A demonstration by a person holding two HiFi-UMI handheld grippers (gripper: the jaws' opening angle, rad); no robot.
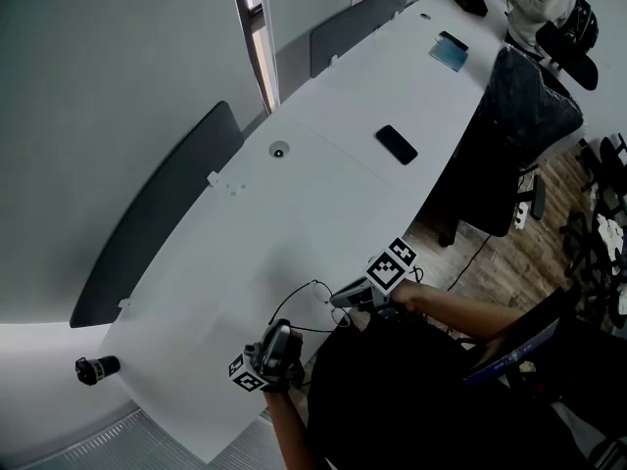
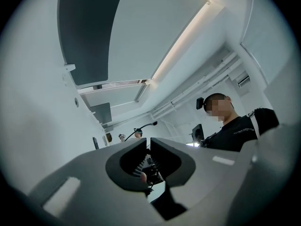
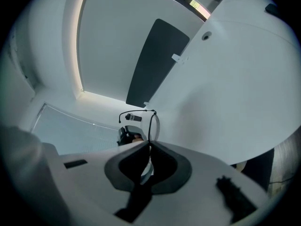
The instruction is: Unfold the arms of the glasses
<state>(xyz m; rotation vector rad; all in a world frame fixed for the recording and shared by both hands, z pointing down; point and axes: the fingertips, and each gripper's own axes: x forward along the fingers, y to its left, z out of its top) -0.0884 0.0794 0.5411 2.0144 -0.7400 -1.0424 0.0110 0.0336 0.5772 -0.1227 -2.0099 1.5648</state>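
Note:
The thin black-rimmed glasses (image 1: 312, 306) hang over the table's near edge between my two grippers. My right gripper (image 1: 340, 301) is shut on the frame. In the right gripper view a lens rim (image 3: 153, 125) rises straight out of the closed jaws (image 3: 149, 146), and one arm (image 3: 134, 112) reaches left from its top. My left gripper (image 1: 284, 335) sits just left of the glasses and points upward. Its jaws (image 2: 148, 141) stand a narrow slit apart with nothing seen in the slit. A curved arm (image 2: 141, 129) of the glasses runs just beyond its fingertips.
On the long white table (image 1: 323, 194) lie a black phone (image 1: 397, 144), a blue tablet (image 1: 450, 51) and a round grommet (image 1: 280, 150). A small black cylinder (image 1: 96, 369) sits at the table's left end. Dark divider panels (image 1: 162, 213) line the far edge. An office chair (image 1: 524, 116) stands on the right.

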